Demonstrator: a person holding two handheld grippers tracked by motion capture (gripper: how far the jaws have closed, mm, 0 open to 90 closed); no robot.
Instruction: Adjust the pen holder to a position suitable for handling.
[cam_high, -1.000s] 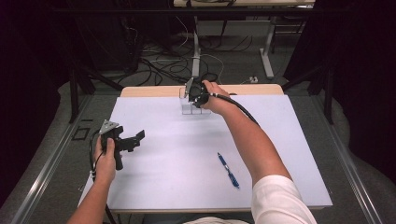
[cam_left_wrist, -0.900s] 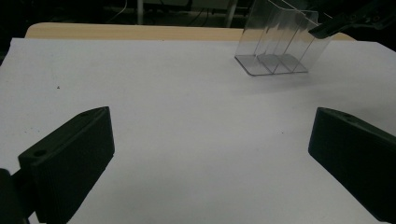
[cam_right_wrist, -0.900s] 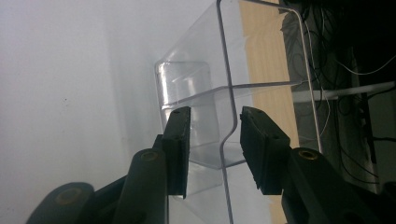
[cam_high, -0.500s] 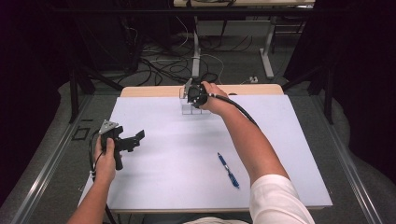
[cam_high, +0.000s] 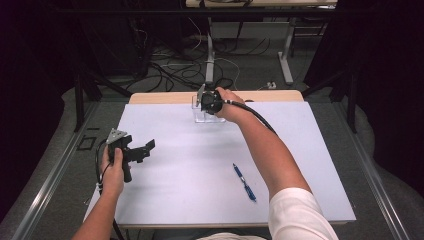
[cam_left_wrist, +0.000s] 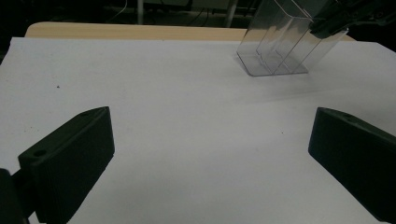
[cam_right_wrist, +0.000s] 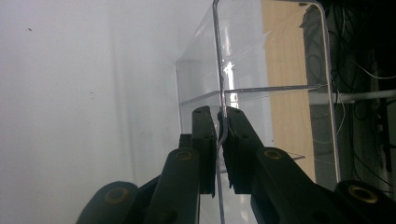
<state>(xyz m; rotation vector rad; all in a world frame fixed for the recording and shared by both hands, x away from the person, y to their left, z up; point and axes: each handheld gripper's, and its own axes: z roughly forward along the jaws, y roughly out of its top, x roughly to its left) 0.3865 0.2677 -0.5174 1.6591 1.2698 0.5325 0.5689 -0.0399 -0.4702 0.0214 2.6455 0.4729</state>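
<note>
A clear plastic holder (cam_high: 206, 115) stands at the far middle of the white table (cam_high: 190, 165). My right gripper (cam_high: 204, 105) is at it, and in the right gripper view its jaws pinch one thin wall of the clear plastic holder (cam_right_wrist: 261, 93), gripper (cam_right_wrist: 218, 140) shut on that wall. My left gripper (cam_high: 145, 148) hovers over the table's left side, open with nothing between its fingers (cam_left_wrist: 70, 163). In the left gripper view the clear plastic holder (cam_left_wrist: 280, 51) stands ahead to the right. A blue pen (cam_high: 244, 182) lies on the table's near right.
A wooden strip (cam_high: 165, 97) runs along the table's far edge. Cables and metal table legs (cam_high: 210, 55) cover the floor beyond. A person's right forearm (cam_high: 265, 145) stretches across the table's middle right.
</note>
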